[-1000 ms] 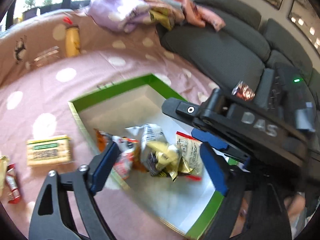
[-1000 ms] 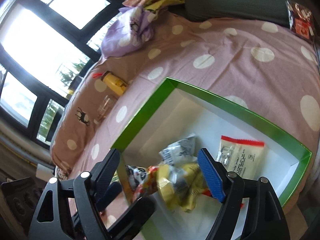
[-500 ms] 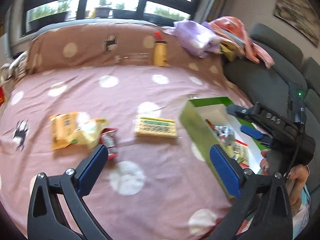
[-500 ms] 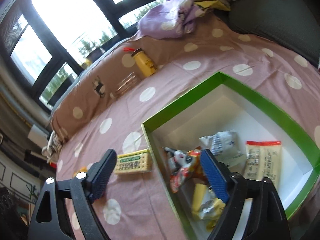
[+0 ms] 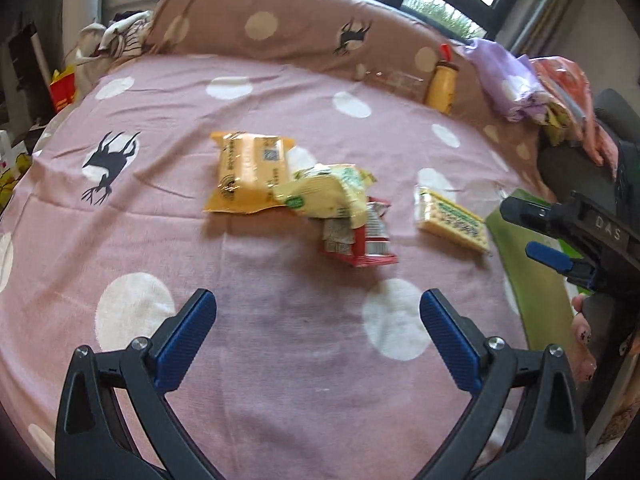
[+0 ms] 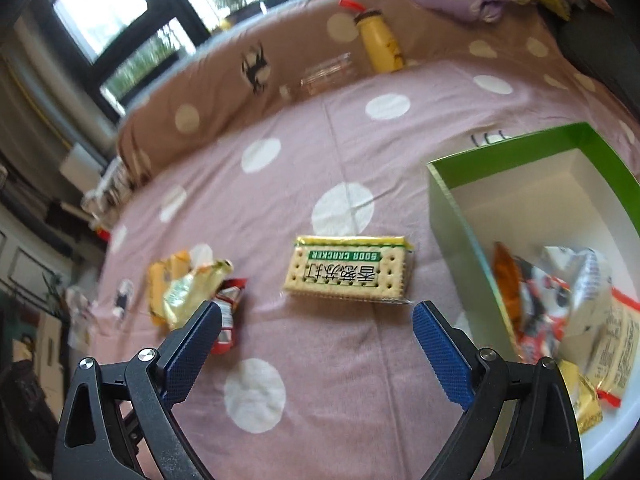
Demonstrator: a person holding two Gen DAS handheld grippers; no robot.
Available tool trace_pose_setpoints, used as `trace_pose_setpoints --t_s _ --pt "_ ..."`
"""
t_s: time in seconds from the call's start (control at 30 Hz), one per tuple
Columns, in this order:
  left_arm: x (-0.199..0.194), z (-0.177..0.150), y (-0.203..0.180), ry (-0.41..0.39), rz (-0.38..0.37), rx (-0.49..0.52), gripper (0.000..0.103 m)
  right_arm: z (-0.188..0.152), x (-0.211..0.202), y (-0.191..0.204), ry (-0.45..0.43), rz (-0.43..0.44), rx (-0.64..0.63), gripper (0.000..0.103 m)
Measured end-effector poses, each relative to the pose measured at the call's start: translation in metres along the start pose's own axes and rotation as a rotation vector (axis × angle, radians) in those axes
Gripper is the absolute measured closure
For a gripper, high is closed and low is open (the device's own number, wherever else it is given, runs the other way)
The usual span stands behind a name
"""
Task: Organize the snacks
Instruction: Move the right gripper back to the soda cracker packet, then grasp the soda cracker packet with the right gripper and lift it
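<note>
Through my left wrist camera, my left gripper (image 5: pixel 318 320) tilts down over the pink polka-dot bedspread (image 5: pixel 280 360), its blue fingers (image 5: pixel 186 336) spread as wide as they go after just opening, with nothing between them. Beyond the tips, well apart from them, lies a small heap of snacks: an orange packet (image 5: pixel 246 176) on the far left, a pale yellow packet (image 5: pixel 326 194) overlapping its right edge, and a red-and-white packet (image 5: pixel 362 240) tucked under the yellow one on the near side. Just right of the heap sits the soda cracker pack (image 5: pixel 452 220), and right of that the green box (image 5: pixel 532 280), only its outer wall showing. My right gripper (image 5: pixel 568 240) hovers over that box at the right edge, and a hand (image 5: pixel 584 344) with painted nails shows below it. A yellow bottle (image 5: pixel 442 84) stands at the far side against the brown pillow (image 5: pixel 300 28).

Through my right wrist camera, my right gripper (image 6: pixel 316 340) also angles down at the bedspread, its fingers (image 6: pixel 440 352) spread wide after just opening, empty. The soda cracker pack (image 6: pixel 348 270) lies flat just beyond the tips, between them in line. The green box (image 6: pixel 452 208) is to the right, holding several packets (image 6: pixel 560 288) piled at its near end. The snack heap (image 6: pixel 188 288) lies to the left, beside my left-hand finger.
</note>
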State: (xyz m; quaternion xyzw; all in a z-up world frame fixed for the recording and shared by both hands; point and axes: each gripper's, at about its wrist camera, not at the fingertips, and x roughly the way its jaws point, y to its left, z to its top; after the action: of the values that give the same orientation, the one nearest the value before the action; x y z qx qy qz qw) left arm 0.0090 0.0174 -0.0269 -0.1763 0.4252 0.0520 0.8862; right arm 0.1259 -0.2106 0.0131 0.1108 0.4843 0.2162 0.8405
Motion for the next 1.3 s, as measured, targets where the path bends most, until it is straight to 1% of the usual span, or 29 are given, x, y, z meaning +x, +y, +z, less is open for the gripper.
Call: trace_pose_setpoints --t_s 0.1,0.23,0.37,0.4,0.5,0.63,0.7,0.77,0.83,0.93,1.03,1.1,1.2,1.23,1.3 --pt "0.003 0.002 0.006 0.007 0.005 -0.018 0.001 0.012 0.025 0.010 0.050 -0.104 -0.013 0.007" --pt "0.006 0.005 0.013 0.012 0.031 -0.029 0.001 0.028 0.056 0.018 0.079 -0.248 -0.060 0.006" --pt "0.005 0.006 0.017 0.015 0.030 -0.044 0.001 0.033 0.081 0.014 0.125 -0.289 -0.064 0.004" --pt "0.004 0.006 0.018 0.014 0.027 -0.047 0.001 0.031 0.084 0.014 0.123 -0.315 -0.078 0.001" --pt "0.005 0.007 0.017 0.018 0.025 -0.050 0.001 0.029 0.088 0.017 0.098 -0.347 -0.120 0.000" --pt "0.004 0.006 0.017 0.018 0.023 -0.043 0.001 0.028 0.087 0.014 0.089 -0.318 -0.106 0.000" --pt "0.003 0.006 0.018 0.016 0.016 -0.045 0.001 0.026 0.086 0.015 0.083 -0.298 -0.130 0.000" --pt "0.002 0.006 0.019 0.013 0.014 -0.050 0.001 0.020 0.084 0.017 0.090 -0.258 -0.163 0.000" --pt "0.001 0.006 0.020 0.011 0.014 -0.058 0.001 0.012 0.077 0.017 0.096 -0.216 -0.169 0.000" --pt "-0.001 0.006 0.023 0.009 0.010 -0.071 0.001 -0.004 0.071 0.020 0.135 -0.154 -0.181 0.000" --pt "-0.002 0.007 0.026 0.007 0.009 -0.081 0.001 -0.024 0.063 0.035 0.165 -0.109 -0.227 0.000" --pt "-0.004 0.007 0.028 0.006 0.010 -0.087 0.001 -0.038 0.056 0.042 0.175 -0.062 -0.251 0.000" --pt "-0.007 0.008 0.031 -0.001 0.011 -0.096 0.001 -0.054 0.048 0.049 0.182 -0.020 -0.278 0.000" --pt "-0.008 0.008 0.032 -0.005 0.012 -0.100 0.001 -0.059 0.045 0.051 0.184 0.002 -0.277 0.000" --pt "-0.012 0.008 0.034 -0.012 0.012 -0.105 0.001 -0.067 0.038 0.052 0.189 0.072 -0.270 0.000"
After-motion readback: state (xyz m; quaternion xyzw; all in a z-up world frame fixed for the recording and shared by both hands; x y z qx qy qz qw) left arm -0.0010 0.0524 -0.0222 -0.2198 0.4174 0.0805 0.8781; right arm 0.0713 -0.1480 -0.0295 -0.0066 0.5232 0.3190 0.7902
